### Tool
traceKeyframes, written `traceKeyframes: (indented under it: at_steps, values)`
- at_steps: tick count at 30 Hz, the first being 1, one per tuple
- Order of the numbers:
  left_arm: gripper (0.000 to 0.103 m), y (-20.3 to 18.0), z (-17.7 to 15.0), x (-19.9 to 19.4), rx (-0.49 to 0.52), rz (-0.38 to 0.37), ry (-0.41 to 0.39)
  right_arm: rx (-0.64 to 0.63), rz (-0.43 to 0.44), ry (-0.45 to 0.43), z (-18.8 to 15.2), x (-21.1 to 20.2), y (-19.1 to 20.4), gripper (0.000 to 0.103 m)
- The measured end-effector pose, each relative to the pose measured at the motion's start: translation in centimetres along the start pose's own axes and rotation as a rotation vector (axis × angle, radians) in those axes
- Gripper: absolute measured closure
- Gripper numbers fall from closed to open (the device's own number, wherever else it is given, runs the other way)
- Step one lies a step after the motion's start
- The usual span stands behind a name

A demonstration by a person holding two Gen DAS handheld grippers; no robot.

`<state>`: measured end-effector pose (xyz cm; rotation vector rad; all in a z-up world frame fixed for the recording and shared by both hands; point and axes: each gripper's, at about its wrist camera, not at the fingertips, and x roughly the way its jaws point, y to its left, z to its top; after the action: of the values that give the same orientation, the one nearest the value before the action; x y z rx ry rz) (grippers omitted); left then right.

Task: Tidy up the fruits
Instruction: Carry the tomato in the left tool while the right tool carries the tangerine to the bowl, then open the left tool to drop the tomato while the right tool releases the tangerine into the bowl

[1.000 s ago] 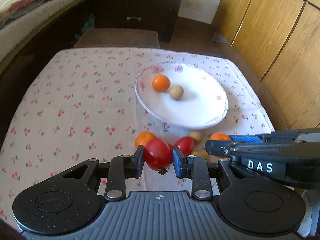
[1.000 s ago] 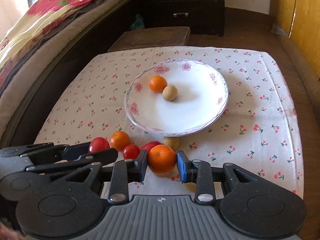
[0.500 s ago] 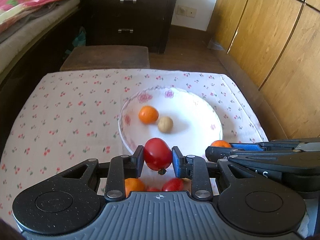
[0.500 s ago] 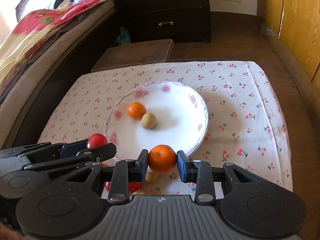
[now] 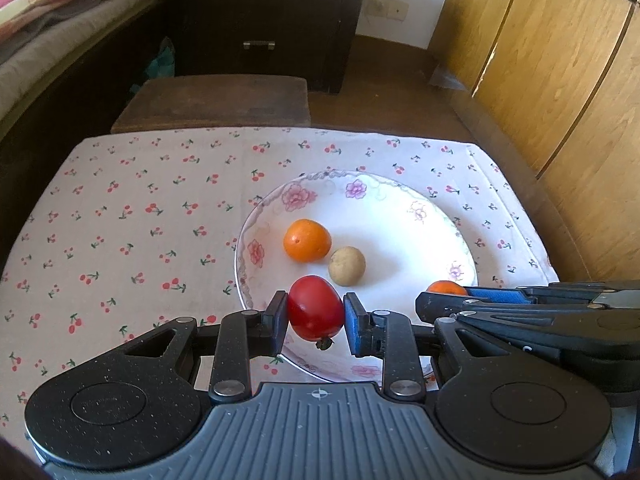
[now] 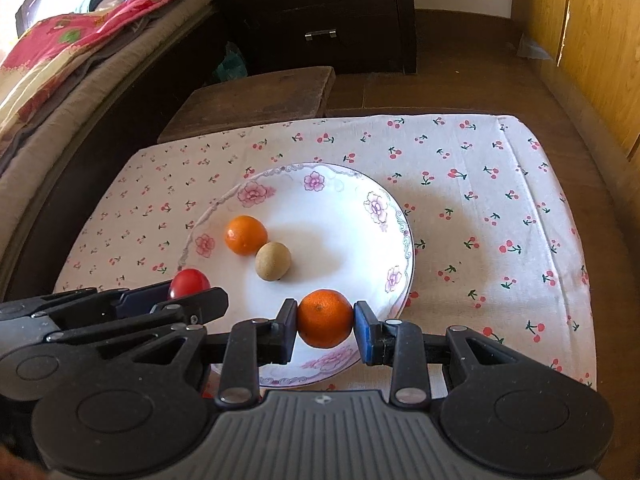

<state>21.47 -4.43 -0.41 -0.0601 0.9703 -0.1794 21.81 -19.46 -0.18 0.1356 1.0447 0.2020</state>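
Note:
My left gripper (image 5: 316, 316) is shut on a red tomato (image 5: 315, 307) and holds it over the near left part of the white flowered plate (image 5: 404, 208). My right gripper (image 6: 325, 326) is shut on an orange (image 6: 325, 319) over the plate's (image 6: 340, 200) near edge. An orange (image 5: 307, 240) and a small brown round fruit (image 5: 347, 266) lie in the plate; they also show in the right wrist view as the orange (image 6: 245, 235) and the brown fruit (image 6: 273, 261). Each gripper shows in the other's view, the right (image 5: 448, 289) and the left (image 6: 188, 285).
The plate sits on a cherry-print cloth (image 5: 132, 208) over a low table. A dark wooden stool (image 5: 216, 100) stands past the far edge. A bed (image 6: 60, 64) is on the left, a dark dresser (image 6: 328, 12) behind, wooden cabinet doors (image 5: 560, 80) on the right.
Both grippers have lifted and moved forward with their fruits, from the near cloth to above the plate. The loose fruits on the cloth have dropped out of view.

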Motion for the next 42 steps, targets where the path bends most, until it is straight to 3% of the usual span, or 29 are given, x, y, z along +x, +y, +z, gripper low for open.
traceKeyframes:
  at_steps: [42]
  values:
    - [0.064,0.04,0.21,-0.53,0.009,0.045,-0.018,-0.001,-0.018,-0.021,0.03,-0.22,0.27,0.069]
